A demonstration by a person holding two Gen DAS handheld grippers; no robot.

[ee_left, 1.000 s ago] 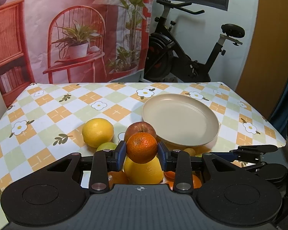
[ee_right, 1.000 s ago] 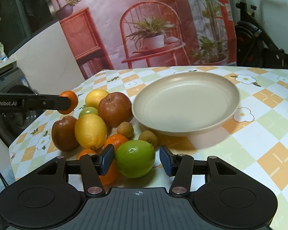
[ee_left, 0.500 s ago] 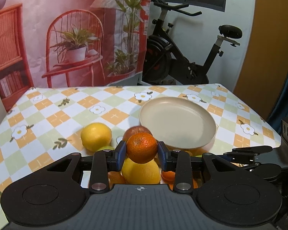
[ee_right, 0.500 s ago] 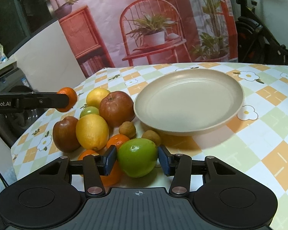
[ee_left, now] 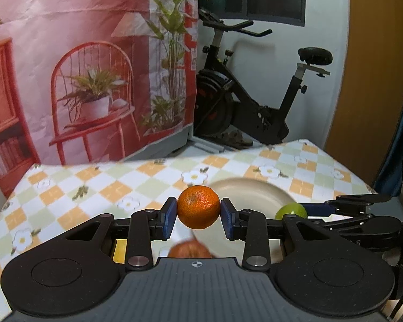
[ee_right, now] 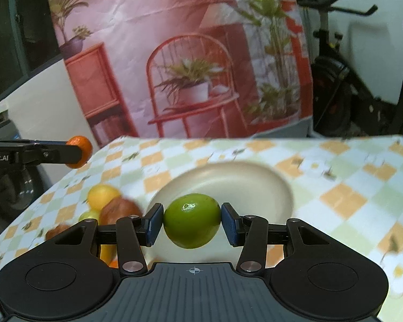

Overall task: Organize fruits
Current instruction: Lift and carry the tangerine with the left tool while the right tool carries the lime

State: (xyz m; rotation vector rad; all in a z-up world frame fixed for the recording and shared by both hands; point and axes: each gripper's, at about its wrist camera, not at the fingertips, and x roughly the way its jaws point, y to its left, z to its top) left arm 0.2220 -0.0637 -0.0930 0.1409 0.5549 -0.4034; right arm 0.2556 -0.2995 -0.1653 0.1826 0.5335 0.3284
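Note:
My left gripper [ee_left: 198,213] is shut on an orange [ee_left: 198,206] and holds it well above the table; it also shows at the left of the right wrist view [ee_right: 79,151]. My right gripper [ee_right: 192,224] is shut on a green fruit [ee_right: 192,220], lifted in front of the beige plate [ee_right: 255,182]. The green fruit [ee_left: 291,210] and the plate [ee_left: 255,190] also show in the left wrist view. A red apple [ee_right: 119,210], a yellow lemon [ee_right: 102,196] and other fruits lie in a pile left of the plate.
The table has a checked flowered cloth [ee_right: 341,201]. An exercise bike [ee_left: 255,107] stands behind the table's far edge, beside a printed backdrop [ee_left: 94,67]. Another red apple [ee_left: 190,249] lies below my left gripper.
Both grippers have risen, and both views have tilted up. The right gripper closed on the green fruit and lifted it off the table. The left gripper still holds the orange.

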